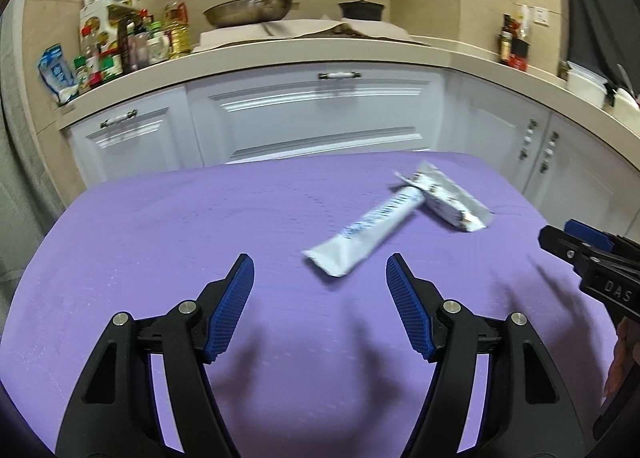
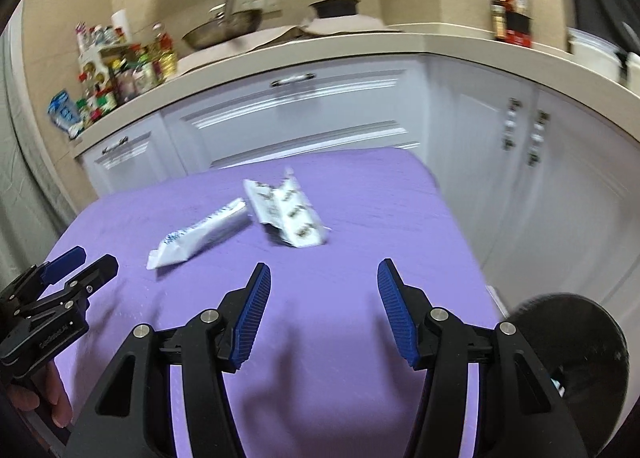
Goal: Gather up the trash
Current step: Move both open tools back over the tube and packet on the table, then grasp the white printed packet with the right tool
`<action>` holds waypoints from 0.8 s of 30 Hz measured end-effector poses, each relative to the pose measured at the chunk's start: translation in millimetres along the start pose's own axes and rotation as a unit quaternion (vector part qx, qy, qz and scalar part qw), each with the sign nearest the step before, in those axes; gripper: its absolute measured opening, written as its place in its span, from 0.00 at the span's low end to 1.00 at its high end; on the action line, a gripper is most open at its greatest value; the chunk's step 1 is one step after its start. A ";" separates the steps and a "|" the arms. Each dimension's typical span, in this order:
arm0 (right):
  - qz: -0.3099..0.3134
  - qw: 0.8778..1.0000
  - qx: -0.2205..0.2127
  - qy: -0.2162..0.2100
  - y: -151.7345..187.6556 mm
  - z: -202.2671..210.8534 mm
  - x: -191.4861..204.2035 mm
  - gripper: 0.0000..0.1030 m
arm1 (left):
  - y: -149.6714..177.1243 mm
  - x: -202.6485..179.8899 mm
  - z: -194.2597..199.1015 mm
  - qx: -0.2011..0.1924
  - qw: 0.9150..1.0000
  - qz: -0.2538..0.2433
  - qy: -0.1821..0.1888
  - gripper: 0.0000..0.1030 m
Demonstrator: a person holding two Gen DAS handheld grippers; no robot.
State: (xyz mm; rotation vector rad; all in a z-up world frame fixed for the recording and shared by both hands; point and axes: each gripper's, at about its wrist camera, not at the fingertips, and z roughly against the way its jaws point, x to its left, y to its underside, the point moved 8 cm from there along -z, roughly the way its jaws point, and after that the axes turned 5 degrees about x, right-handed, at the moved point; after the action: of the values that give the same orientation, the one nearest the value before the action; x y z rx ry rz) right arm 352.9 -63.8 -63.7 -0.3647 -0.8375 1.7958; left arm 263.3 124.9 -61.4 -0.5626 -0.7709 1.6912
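Collection not begun: left tongs (image 1: 320, 278) and right tongs (image 2: 324, 284) both apart and empty, white squeezed tube (image 1: 368, 228) and crumpled white printed wrapper (image 2: 288, 214) lying ahead on purple-covered table (image 1: 160, 226).

Two pieces of trash lie on the purple table (image 1: 160, 226): one white tube-shaped wrapper (image 1: 368, 230) and one crumpled printed wrapper (image 1: 452, 198). On the kitchen counter (image 1: 280, 54) behind stand one steel frying pan (image 1: 248, 10) and one dark lidded pot (image 1: 362, 8).
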 end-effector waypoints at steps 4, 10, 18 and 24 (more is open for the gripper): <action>0.016 1.000 0.012 -0.004 -9.6 -20.7 20.2 0.54 | -4.5 14.8 -12.4 0.006 1.000 0.005 -0.002 0.65; 0.042 0.999 0.031 0.003 -21.1 -49.6 37.6 0.52 | -9.4 35.5 -27.4 0.015 1.000 0.020 -0.005 0.65; 0.054 0.996 0.065 0.006 -27.3 -78.5 44.1 0.35 | -11.3 63.3 -36.1 0.021 0.999 0.033 -0.027 0.65; 0.053 0.995 0.082 0.010 -26.5 -91.4 41.2 0.20 | -11.0 70.4 -39.7 0.024 0.999 0.040 -0.025 0.65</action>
State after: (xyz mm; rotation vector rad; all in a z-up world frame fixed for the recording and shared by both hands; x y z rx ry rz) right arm 411.0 12.1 -104.0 -0.3252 -0.6619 1.9408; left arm 281.4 202.7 -78.1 -0.5267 -0.7502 1.7979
